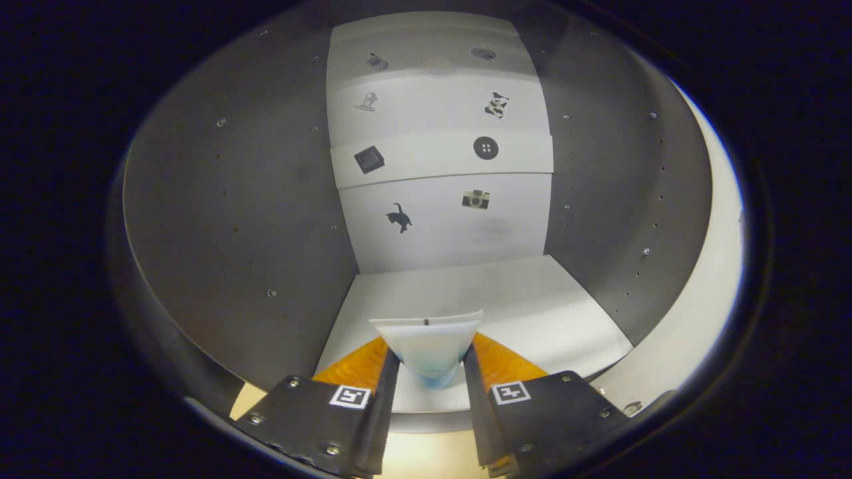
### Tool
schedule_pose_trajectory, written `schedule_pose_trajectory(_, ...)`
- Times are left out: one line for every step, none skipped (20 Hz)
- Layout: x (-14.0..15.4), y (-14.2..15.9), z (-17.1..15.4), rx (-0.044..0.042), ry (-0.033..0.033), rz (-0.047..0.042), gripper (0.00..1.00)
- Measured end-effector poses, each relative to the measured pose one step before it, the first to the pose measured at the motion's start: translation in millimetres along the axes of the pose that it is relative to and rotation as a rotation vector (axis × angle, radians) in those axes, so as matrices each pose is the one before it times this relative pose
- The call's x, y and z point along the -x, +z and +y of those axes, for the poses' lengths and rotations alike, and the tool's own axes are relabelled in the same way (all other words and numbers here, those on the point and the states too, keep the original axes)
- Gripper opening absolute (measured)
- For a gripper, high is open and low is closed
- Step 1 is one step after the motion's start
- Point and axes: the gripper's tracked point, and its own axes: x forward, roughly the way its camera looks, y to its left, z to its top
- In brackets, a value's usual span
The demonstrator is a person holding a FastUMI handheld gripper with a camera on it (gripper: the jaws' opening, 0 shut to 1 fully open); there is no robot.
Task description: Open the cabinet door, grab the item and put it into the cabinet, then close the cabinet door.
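Note:
I am looking into the open cabinet (239, 219), with grey side walls and a white back wall (442, 219) carrying small black picture stickers. My gripper (431, 362) is shut on a white tube-like item with a flat crimped end and a bluish lower part (429, 339); both fingers press its sides. The item points into the cabinet and hangs just above the front of the white cabinet floor (532, 313). The cabinet door (705, 293) stands open on the right, a pale panel seen edge-on.
A white shelf strip (442, 159) crosses the back wall higher up. Small screws and shelf-pin holes dot both grey side walls. The cabinet's front lip (426, 419) lies just under the fingers, with a pale yellowish surface below it.

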Motion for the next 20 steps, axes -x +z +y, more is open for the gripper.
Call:
schedule_pose_trajectory(1.25,4.16,1.7,0.00217,0.00945,-0.01767,0.52)
schedule_pose_trajectory(1.92,0.81,1.3,0.00377,0.00709,-0.00662,0.53)
schedule_pose_trajectory(0.96,1.06,-0.46,0.00628,0.00398,-0.00668,0.53)
schedule_pose_trajectory(-0.02,3.75,1.34,-0.00159,0.00778,-0.01318,0.55)
schedule_pose_trajectory(2.72,4.77,1.26,-0.00315,0.00954,-0.01967,0.55)
schedule_pose_trajectory(-0.49,4.38,2.09,-0.01257,0.00924,-0.01923,0.57)
schedule_pose_trajectory(1.03,4.31,0.72,-0.01681,0.00549,-0.01471,0.58)
schedule_pose_trajectory(3.05,2.79,0.14,-0.01099,0.00351,-0.00896,0.58)
schedule_pose_trajectory(3.11,4.43,1.27,-0.00596,0.01032,-0.01802,0.6)
schedule_pose_trajectory(3.31,5.49,3.96,-0.00252,0.01674,-0.02599,0.62)
schedule_pose_trajectory(4.94,7.72,5.12,-0.00284,0.02346,-0.03387,0.62)
schedule_pose_trajectory(6.14,8.99,5.09,-0.00739,0.0183,-0.04024,0.71)
schedule_pose_trajectory(5.83,10.04,2.69,-0.0144,0.00803,-0.03675,0.8)
schedule_pose_trajectory(4.27,10.27,0.55,-0.01772,0.00423,-0.03984,0.89)
schedule_pose_trajectory(7.03,10.74,2.03,-0.01823,0.0093,-0.03554,0.98)
schedule_pose_trajectory(7.91,12.21,2.45,-0.01163,0.00996,-0.04241,0.98)
schedule_pose_trajectory(10.65,13.66,2.36,-0.00414,0.00969,-0.04237,0.98)
schedule_pose_trajectory(11.41,13.18,1.7,0.0024,0.00625,-0.04321,0.99)
schedule_pose_trajectory(14.15,12.73,1.25,0.00682,0.00638,-0.03888,0.98)
schedule_pose_trajectory(13.53,11.82,-0.7,0.00962,-0.00173,-0.03334,0.98)
